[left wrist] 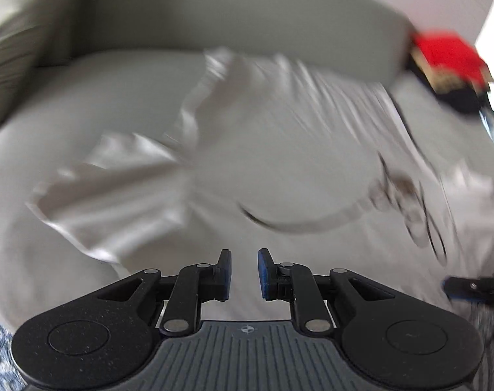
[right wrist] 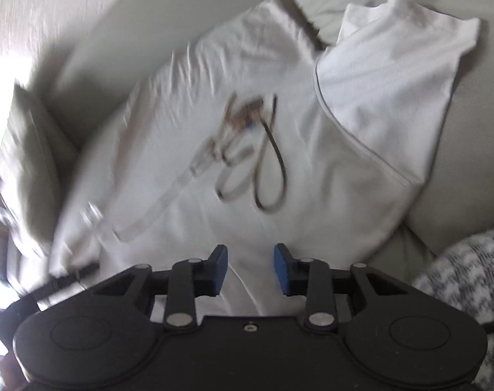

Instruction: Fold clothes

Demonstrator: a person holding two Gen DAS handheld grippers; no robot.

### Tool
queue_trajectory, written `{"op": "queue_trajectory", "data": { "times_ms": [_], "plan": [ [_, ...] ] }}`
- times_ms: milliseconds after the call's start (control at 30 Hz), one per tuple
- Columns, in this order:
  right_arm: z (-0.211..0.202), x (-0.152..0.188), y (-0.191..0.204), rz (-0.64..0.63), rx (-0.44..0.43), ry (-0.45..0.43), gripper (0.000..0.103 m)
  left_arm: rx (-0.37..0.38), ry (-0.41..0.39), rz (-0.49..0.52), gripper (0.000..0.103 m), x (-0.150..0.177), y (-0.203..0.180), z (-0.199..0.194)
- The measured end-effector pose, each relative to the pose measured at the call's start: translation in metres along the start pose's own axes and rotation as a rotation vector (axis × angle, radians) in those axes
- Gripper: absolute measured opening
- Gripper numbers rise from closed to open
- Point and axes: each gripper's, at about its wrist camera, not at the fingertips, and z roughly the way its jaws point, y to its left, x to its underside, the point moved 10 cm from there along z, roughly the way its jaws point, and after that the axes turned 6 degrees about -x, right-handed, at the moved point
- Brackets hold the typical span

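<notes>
From the left wrist, a white T-shirt (left wrist: 279,150) is lying spread on a grey sofa (left wrist: 67,97), though motion is blurring much of it. Beyond the shirt a long grey backrest cushion (left wrist: 230,26) is running across; to the shirt's far right a red and black object (left wrist: 448,62) is sitting, too blurred to identify. One sleeve (left wrist: 93,195) is reaching out to the left of the shirt body. The left gripper (left wrist: 243,273) is hovering at the shirt's near edge, jaws apart and holding nothing.

From the right wrist, the shirt (right wrist: 247,146) is running lengthwise from near to far, its dark printed graphic (right wrist: 247,153) facing up. A sleeve (right wrist: 400,75) is lying to the graphic's right. A patterned grey-and-white fabric (right wrist: 468,277) is sitting near the shirt's right edge. The right gripper (right wrist: 250,268) is hovering over the shirt's near part, jaws apart and empty.
</notes>
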Motion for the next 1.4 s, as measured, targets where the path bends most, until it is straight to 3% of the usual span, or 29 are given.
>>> {"op": "queue_trajectory", "data": {
  "times_ms": [67, 167, 267, 367, 533, 667, 833, 967, 1100, 1300, 1400],
  "plan": [
    [-0.006, 0.012, 0.000, -0.028, 0.025, 0.036, 0.018, -0.009, 0.044, 0.043, 0.015, 0.017, -0.013, 0.003],
    [-0.020, 0.023, -0.004, 0.033, 0.013, 0.085, 0.020, -0.008, 0.042, 0.121, 0.015, 0.030, -0.024, -0.014],
    [-0.033, 0.018, 0.004, 0.069, -0.043, 0.052, 0.022, 0.007, 0.015, 0.094, 0.014, 0.021, -0.017, -0.031],
    [-0.053, -0.004, 0.023, 0.074, -0.126, -0.024, 0.030, -0.021, -0.087, 0.068, 0.014, -0.006, -0.005, -0.059],
    [-0.093, -0.055, 0.060, 0.046, -0.221, -0.162, 0.039, 0.001, -0.256, 0.004, 0.014, -0.065, 0.010, -0.106],
    [-0.113, -0.098, 0.077, 0.021, -0.258, -0.250, 0.055, -0.002, -0.308, -0.004, 0.020, -0.103, 0.016, -0.114],
    [-0.081, -0.144, 0.059, 0.031, -0.185, -0.284, 0.058, -0.069, -0.246, -0.033, 0.031, -0.129, 0.032, -0.059],
    [-0.034, -0.182, 0.019, 0.107, -0.134, -0.289, 0.056, -0.041, -0.159, -0.117, 0.032, -0.146, 0.050, 0.000],
    [0.004, -0.231, -0.015, 0.146, -0.121, -0.334, 0.044, -0.034, -0.188, -0.156, 0.040, -0.190, 0.061, 0.041],
    [0.074, -0.307, -0.049, 0.204, -0.097, -0.360, 0.044, -0.059, -0.185, -0.160, 0.040, -0.251, 0.073, 0.108],
    [0.105, -0.338, -0.065, 0.231, -0.093, -0.361, 0.054, -0.070, -0.174, -0.186, 0.042, -0.274, 0.087, 0.138]
  ]
}}
